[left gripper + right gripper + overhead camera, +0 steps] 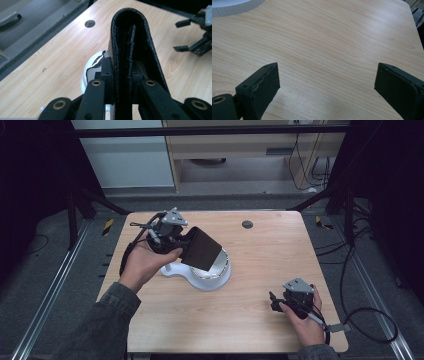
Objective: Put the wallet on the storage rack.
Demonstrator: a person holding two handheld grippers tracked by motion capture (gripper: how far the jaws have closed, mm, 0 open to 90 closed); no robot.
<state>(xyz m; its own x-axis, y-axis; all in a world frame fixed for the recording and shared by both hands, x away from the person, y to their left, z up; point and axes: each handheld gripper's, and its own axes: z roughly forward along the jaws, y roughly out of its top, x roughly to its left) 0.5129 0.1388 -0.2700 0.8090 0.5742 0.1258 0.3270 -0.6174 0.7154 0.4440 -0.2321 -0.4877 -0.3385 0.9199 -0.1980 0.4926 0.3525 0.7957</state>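
A folded black leather wallet (201,249) hangs tilted in the air, with my left gripper (181,241) shut on its near end. In the left gripper view the wallet (130,35) stands fold-up between the two pads, which press on its sides. Just beneath it sits a white kitchen scale (207,276) with a round shiny plate, and its edge (90,68) peeks out left of the jaws. My right gripper (274,301) rests low near the table's front right corner. Its jaws stand wide open over bare wood (327,82), holding nothing.
The wooden table (260,260) has a round cable hole (247,224) at the back. The scale's white rim (234,6) lies far off from the right gripper. Black frame bars, cables and grey floor surround the table.
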